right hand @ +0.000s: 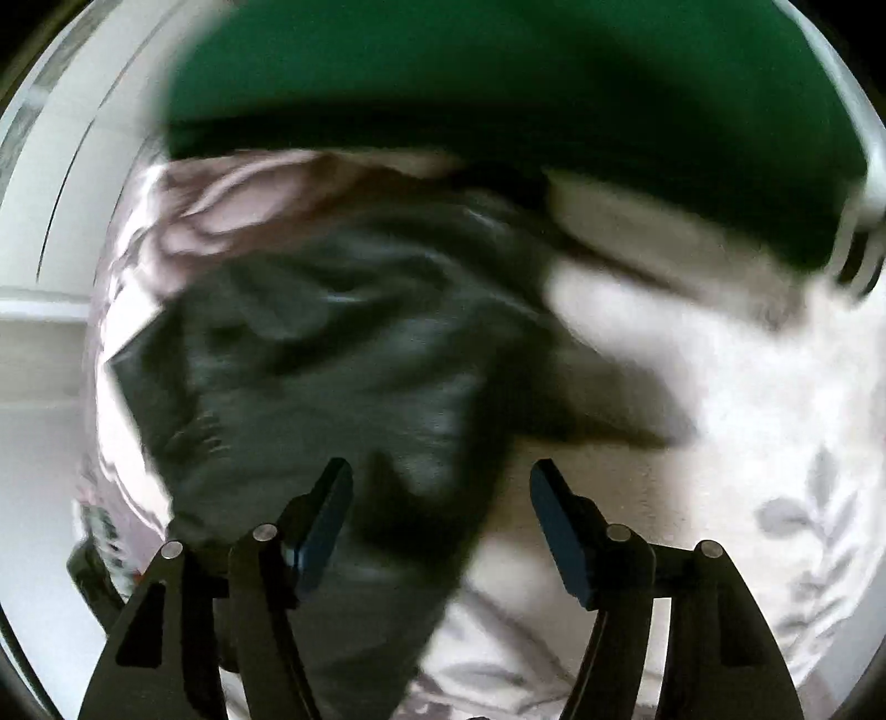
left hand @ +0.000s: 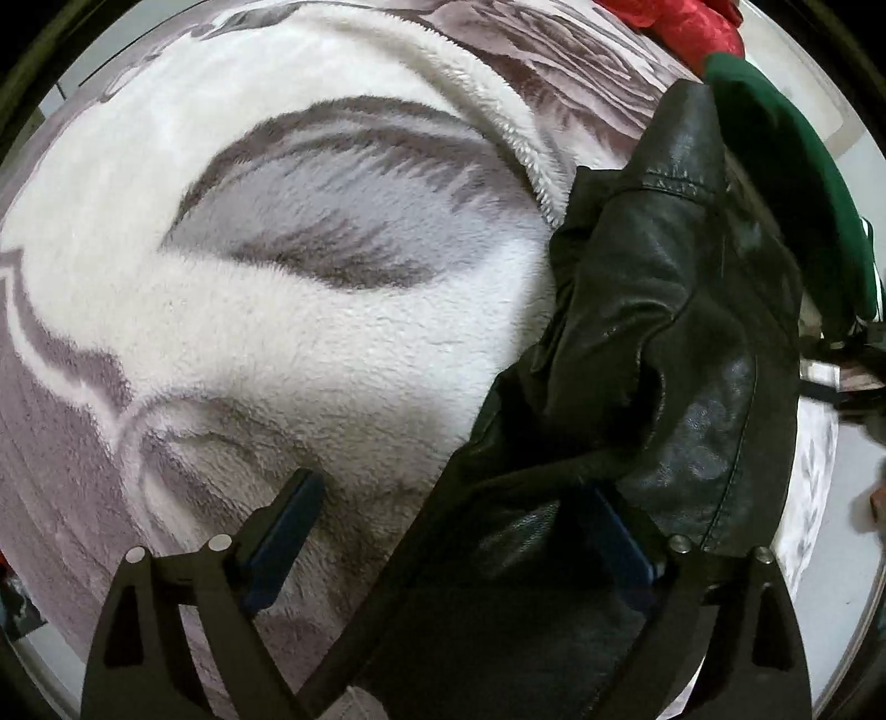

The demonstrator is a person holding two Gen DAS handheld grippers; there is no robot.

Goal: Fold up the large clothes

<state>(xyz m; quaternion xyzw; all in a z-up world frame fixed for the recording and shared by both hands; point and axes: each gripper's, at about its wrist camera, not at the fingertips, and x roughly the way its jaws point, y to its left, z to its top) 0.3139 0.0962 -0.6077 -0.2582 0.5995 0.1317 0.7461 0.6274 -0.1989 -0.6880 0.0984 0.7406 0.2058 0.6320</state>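
A black leather jacket lies crumpled on a plush white-and-grey blanket. My left gripper points down over the jacket's near edge. Its jaws stand wide open, and black leather lies between them and covers part of the right finger without being pinched. The right wrist view is blurred by motion. There the jacket spreads below my right gripper, which is open. A dark flap of leather lies between its pads, and neither pad touches it.
A dark green garment lies beyond the jacket and also fills the top of the right wrist view. Red cloth sits at the far edge. The blanket carries a leaf pattern, and pale floor shows past the bed's edge.
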